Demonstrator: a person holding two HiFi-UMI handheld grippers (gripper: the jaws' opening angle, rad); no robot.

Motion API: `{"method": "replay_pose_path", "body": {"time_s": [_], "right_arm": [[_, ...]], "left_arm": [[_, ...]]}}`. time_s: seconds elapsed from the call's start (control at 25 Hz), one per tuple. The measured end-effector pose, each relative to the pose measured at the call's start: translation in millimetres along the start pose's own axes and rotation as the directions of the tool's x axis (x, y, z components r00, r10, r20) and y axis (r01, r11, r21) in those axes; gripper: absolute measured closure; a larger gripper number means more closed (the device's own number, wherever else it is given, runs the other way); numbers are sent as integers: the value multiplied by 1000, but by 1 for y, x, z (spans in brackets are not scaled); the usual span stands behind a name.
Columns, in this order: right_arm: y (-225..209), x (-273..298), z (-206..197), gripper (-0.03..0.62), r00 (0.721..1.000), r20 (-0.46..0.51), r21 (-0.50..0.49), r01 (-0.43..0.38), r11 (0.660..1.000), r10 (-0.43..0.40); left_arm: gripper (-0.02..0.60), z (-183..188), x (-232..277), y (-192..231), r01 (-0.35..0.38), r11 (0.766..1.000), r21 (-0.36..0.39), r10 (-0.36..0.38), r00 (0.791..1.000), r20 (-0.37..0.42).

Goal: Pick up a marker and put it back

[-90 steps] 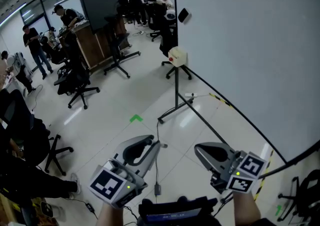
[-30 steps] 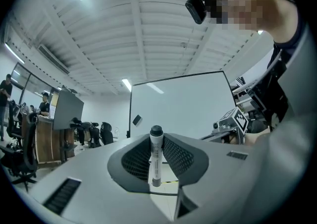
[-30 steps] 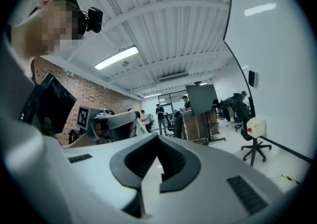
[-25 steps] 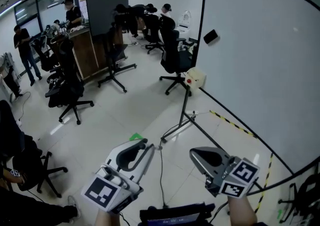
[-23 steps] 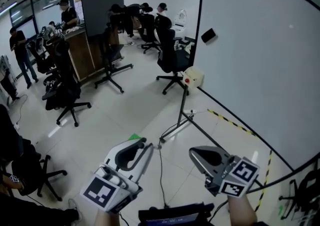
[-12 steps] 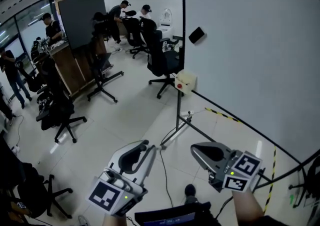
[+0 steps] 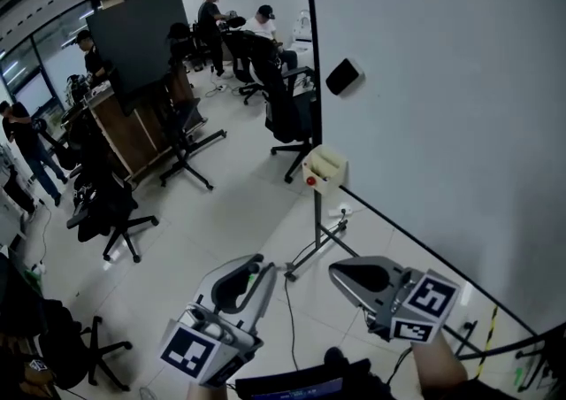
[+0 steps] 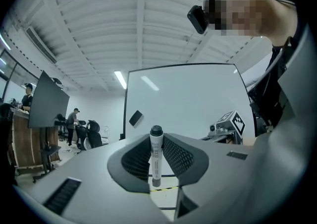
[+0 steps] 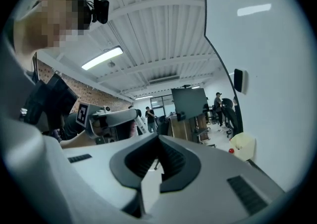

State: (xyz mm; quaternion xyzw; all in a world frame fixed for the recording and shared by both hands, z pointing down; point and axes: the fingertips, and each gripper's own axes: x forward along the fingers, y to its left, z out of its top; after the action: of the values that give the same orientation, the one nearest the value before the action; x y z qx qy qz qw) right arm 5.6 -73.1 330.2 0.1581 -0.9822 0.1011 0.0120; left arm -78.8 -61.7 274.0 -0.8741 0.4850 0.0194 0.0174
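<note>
Left gripper (image 7: 265,267), low centre-left in head view: clamps marker (image 8: 156,156) upright between jaws, dark end up. Since a second ago, whiteboard (image 7: 442,80) edge further left in frame, cream box (image 7: 324,168) on its stand now near mid-frame. Right gripper (image 7: 340,273), lower right: jaws together, empty.

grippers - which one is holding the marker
The left gripper: a white marker with a dark cap stands clamped upright between its jaws. The right gripper is shut with nothing between its jaws.

Left gripper (image 7: 267,268) level, fingers (image 8: 177,156) clamping marker (image 8: 156,157); right gripper (image 7: 335,273) level, fingers (image 9: 174,162) together.
</note>
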Motion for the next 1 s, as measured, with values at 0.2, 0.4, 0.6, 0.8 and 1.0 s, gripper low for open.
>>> {"method": "replay_pose_path", "body": {"time_s": [0.2, 0.4, 0.6, 0.8, 1.0], "right_arm": [[-53, -1, 5, 579, 999, -1, 27, -39, 999, 39], [-78, 6, 10, 579, 998, 22, 31, -64, 997, 63], [-110, 18, 12, 579, 999, 32, 39, -25, 999, 24], [-144, 47, 13, 579, 999, 23, 20, 42, 999, -42], [-159, 100, 26, 579, 991, -15, 16, 132, 991, -132]], "left_arm": [[509, -5, 50, 10, -30, 999, 11, 31, 999, -18], [509, -8, 78, 21, -32, 999, 27, 33, 998, -45], [509, -15, 106, 45, 1, 999, 41, 1, 999, -51], [509, -26, 135, 87, 80, 996, 34, -79, 996, -38], [509, -23, 152, 150, 184, 983, 9, -184, 983, -28]]}}
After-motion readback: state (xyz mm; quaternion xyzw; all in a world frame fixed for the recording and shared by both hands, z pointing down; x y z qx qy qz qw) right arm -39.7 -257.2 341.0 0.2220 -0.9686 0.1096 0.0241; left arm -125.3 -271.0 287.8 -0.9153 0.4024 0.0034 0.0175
